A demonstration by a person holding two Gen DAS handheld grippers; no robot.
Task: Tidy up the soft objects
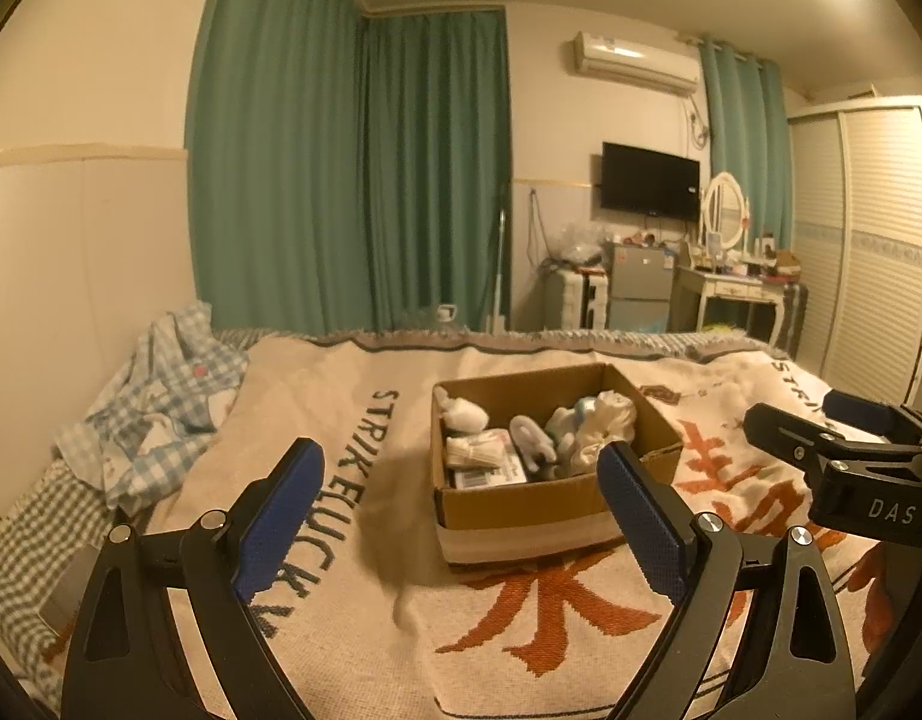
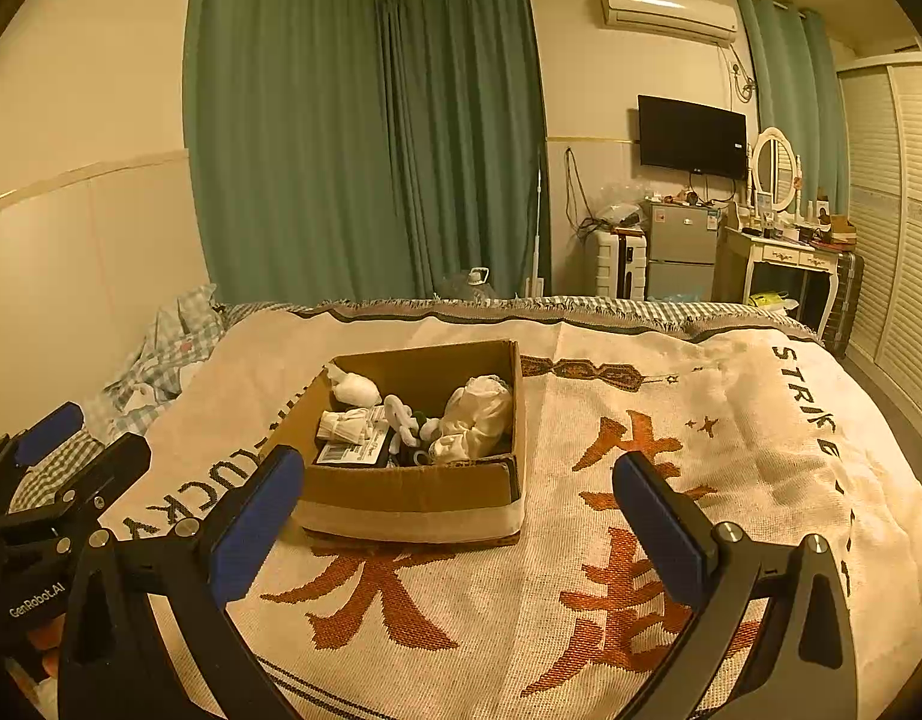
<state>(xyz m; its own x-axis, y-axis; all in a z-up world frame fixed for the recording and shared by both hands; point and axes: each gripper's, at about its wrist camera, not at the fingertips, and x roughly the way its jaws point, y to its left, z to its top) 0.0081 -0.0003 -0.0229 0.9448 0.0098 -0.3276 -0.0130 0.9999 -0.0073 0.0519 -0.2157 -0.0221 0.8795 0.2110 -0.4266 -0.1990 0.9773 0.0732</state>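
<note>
An open cardboard box point(image 1: 520, 510) point(image 2: 413, 495) sits on the printed blanket point(image 1: 353, 630) point(image 2: 730, 420) in the middle of the bed. Inside it lie several pale soft bundles, among them a rolled white sock point(image 1: 465, 414) point(image 2: 356, 389), a cream bundle point(image 1: 604, 420) point(image 2: 478, 414) and a labelled packet point(image 1: 487, 471) point(image 2: 353, 450). My left gripper point(image 1: 461, 453) point(image 2: 104, 429) hovers open just short of the box's near left side, nothing between its blue pads. My right gripper point(image 2: 458, 465) point(image 1: 802, 411) is open too, empty, to the right of the left one.
A crumpled blue checked garment point(image 1: 161, 408) point(image 2: 173, 354) lies at the bed's left edge by the wall. Past the foot of the bed stand green curtains point(image 1: 353, 180), a small fridge point(image 2: 682, 252), a dressing table point(image 2: 784, 258) and a wardrobe point(image 1: 880, 252) on the right.
</note>
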